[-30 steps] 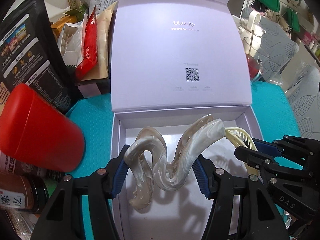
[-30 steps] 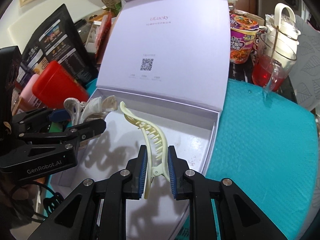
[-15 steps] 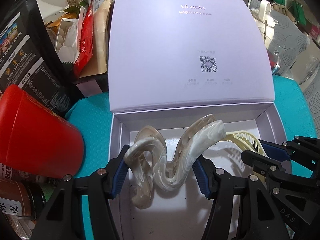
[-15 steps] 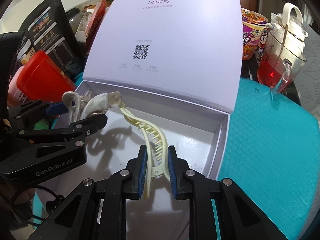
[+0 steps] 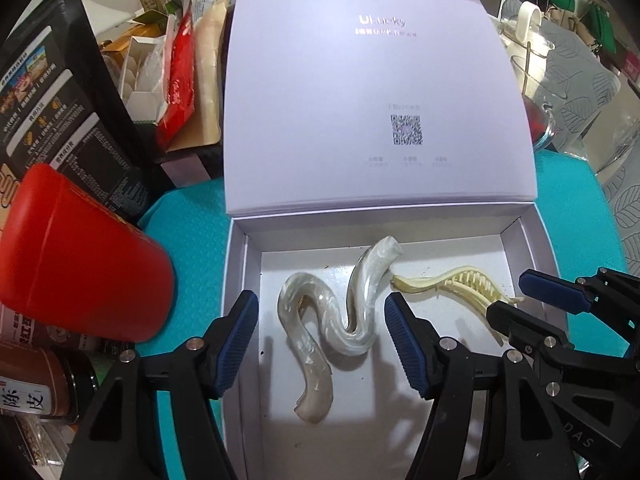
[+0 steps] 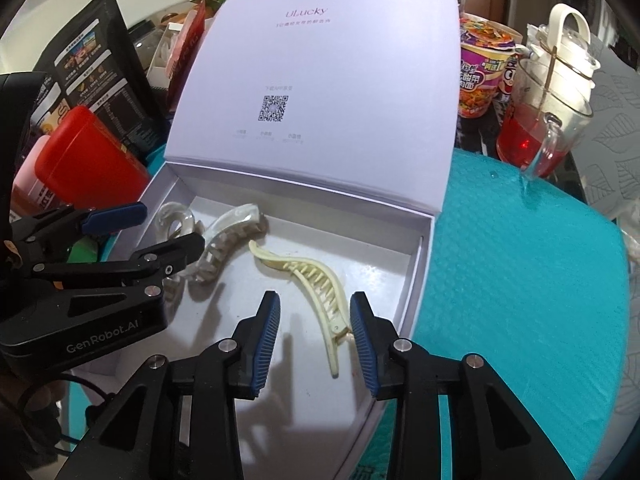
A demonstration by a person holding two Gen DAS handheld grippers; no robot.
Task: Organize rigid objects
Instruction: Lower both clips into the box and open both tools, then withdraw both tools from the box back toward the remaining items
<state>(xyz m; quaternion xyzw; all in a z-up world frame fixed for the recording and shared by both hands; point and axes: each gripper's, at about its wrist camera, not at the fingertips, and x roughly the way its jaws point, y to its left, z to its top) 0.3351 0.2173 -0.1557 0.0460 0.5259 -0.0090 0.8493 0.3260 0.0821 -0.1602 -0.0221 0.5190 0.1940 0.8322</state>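
Left tool [image 5: 322, 340] spread | pearl clip [image 5: 332, 320] between fingers, in box [image 5: 240, 320]

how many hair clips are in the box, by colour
pearly white wavy hair clip: 1
pale yellow toothed hair clip: 1
total: 2, both lying loose on the floor of the open lilac box

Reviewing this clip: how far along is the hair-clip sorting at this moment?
Done: pearl wavy clip and cream toothed clip both lie in the open white box. In hand: nothing; left hand-held gripper and right hand-held gripper are open. Left: withdrawing, perhaps closing the box.
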